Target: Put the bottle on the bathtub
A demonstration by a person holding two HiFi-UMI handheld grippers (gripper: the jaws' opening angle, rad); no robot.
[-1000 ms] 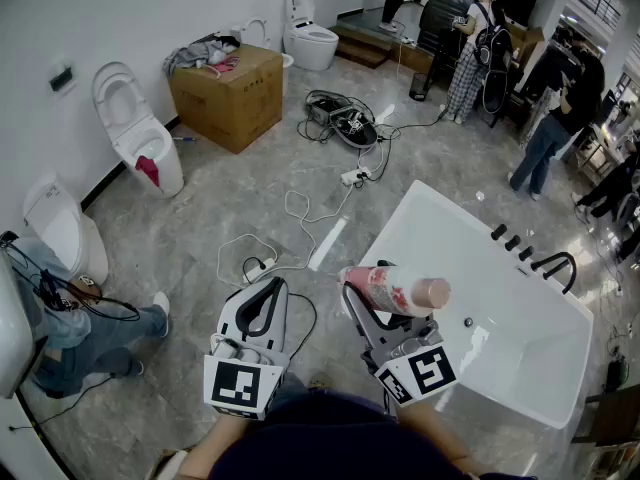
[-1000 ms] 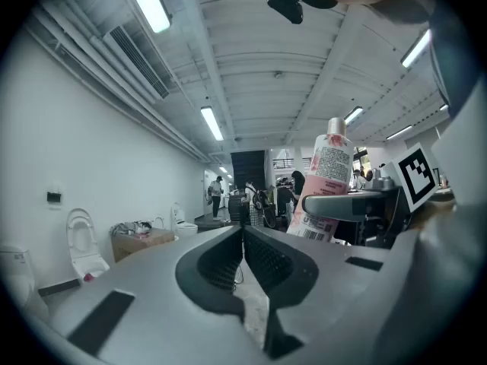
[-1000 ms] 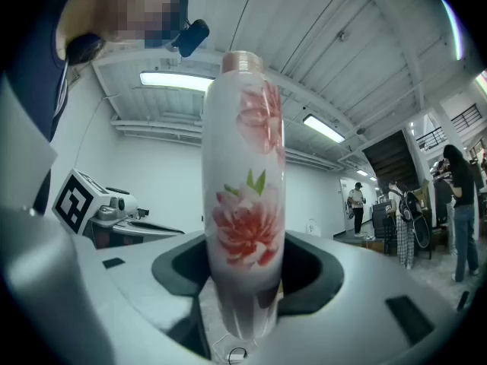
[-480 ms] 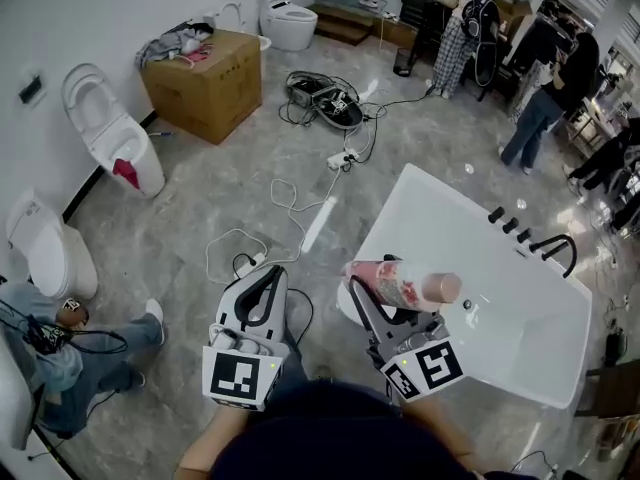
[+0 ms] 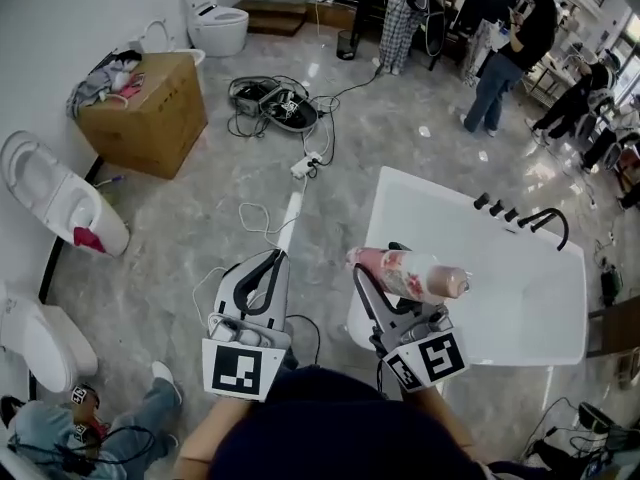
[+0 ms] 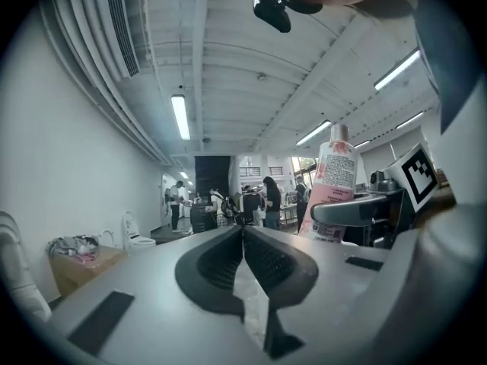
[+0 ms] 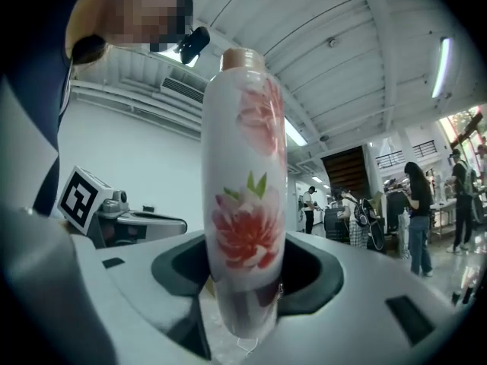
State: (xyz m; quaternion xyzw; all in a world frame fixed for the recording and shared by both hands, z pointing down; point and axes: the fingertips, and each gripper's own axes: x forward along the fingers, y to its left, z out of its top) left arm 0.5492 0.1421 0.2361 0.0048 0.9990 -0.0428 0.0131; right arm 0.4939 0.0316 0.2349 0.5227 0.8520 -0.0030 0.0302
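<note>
A white bottle with pink flower print and a tan cap is held in my right gripper, which is shut on its lower body. In the head view it lies crosswise over the near left rim of the white bathtub. In the right gripper view the bottle stands upright between the jaws of my right gripper. My left gripper is level over the floor to the left of the tub, shut and empty. Its pads meet in the left gripper view, where the bottle shows to the right.
Black taps sit on the tub's far rim. A white cable runs over the floor ahead. A cardboard box, toilets and a cable heap stand farther off. Several people are at the back; one sits at the lower left.
Both grippers have swept sideways together, the bottle still gripped. The box and toilets slid left in the head view, and the tub now lies squarely ahead of the right gripper.
</note>
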